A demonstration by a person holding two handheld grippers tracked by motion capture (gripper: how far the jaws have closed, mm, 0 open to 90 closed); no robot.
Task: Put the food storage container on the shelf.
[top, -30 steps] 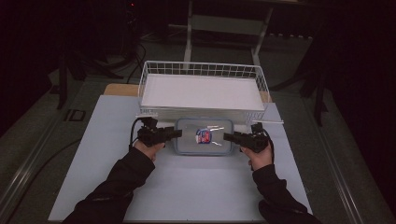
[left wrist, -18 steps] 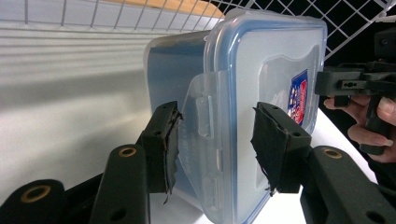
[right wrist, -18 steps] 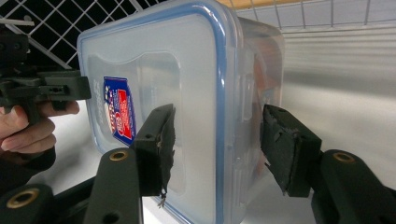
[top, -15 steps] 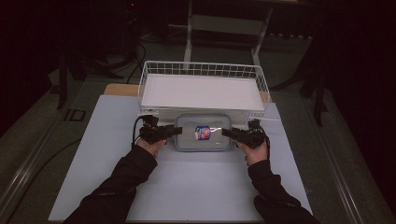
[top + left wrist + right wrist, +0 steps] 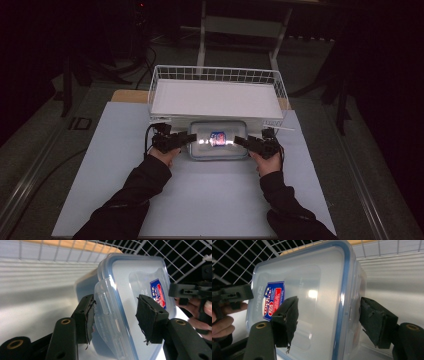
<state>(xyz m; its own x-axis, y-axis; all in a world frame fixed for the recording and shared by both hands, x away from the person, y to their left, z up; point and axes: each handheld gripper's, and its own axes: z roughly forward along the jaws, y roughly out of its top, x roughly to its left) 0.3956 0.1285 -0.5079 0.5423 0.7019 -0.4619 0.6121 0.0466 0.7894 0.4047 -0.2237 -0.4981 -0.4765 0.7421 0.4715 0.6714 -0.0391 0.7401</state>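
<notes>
Clear plastic food container with a blue-rimmed snap lid sits on the white table sheet, hard against the near wall of the white wire basket, which stands at its 12 o'clock. A red-and-blue label marks the lid near its middle. I work from both ends. My left gripper comes in at the container's 9 o'clock; in the left gripper view its jaws straddle the clear latch flap on that end, the flap swung out from the wall, one pad against the flap's outer face, the other pad standing off over the lid without touching. These jaws have just been opening a little, flap between them; I count them released, no squeeze. My right gripper comes in at 3 o'clock. In the right gripper view its jaws straddle the lid's blue rim and the end wall, one pad over the lid near the label, the other out beside the wall with a gap showing. These jaws have also just been opening, the container's edge between them; released, not pressing. Each gripper shows in the other's view, at the far end of the lid. Both my dark sleeves lie low over the sheet at 6 o'clock.
</notes>
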